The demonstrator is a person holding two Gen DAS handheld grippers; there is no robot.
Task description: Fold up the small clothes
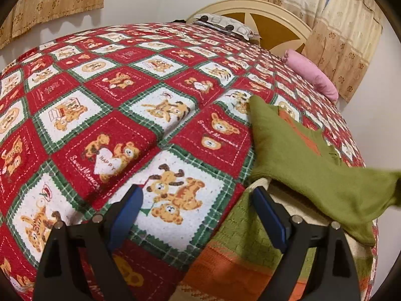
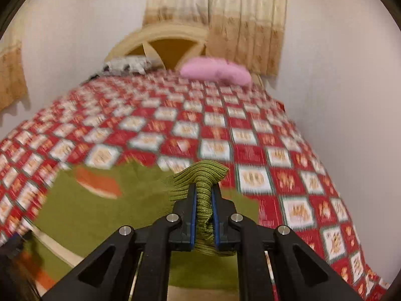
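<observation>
Knitwear, soft and light: the green sweater (image 2: 100, 208) is a small ribbed garment with orange patches, limp enough to sag wherever it is not held. It lies near the foot end of the bed, partly on another green and orange knitted piece (image 1: 240, 245) beneath it. One ribbed edge, apparently a cuff or hem, is bunched between the blue pads (image 2: 192, 213) of the right claw (image 2: 203, 200), which is clenched tight on it, and the fabric trails from there toward the bed. In the left wrist view that part shows as a green flap (image 1: 313, 155) draped across the pile.

Such cloth will not slip easily out of a firm pinch, but it will stretch and drag the rest along, so I judge a hold on a hem, cuff or corner best, with a second hold on the opposite edge to keep the fold straight. The left claw (image 1: 200, 213) is released, jaws spread wide, with nothing between them, over the bedspread (image 1: 112, 115) just beside the pile.

Room is generous: the red, white and green checked bedspread stretches bare toward the headboard (image 2: 160, 47), where a pink pillow (image 2: 215, 71) and a patterned pillow (image 2: 127, 65) sit well apart. A wall (image 2: 338, 100) runs close along the bed's right side, with curtains (image 2: 245, 25) beyond.
</observation>
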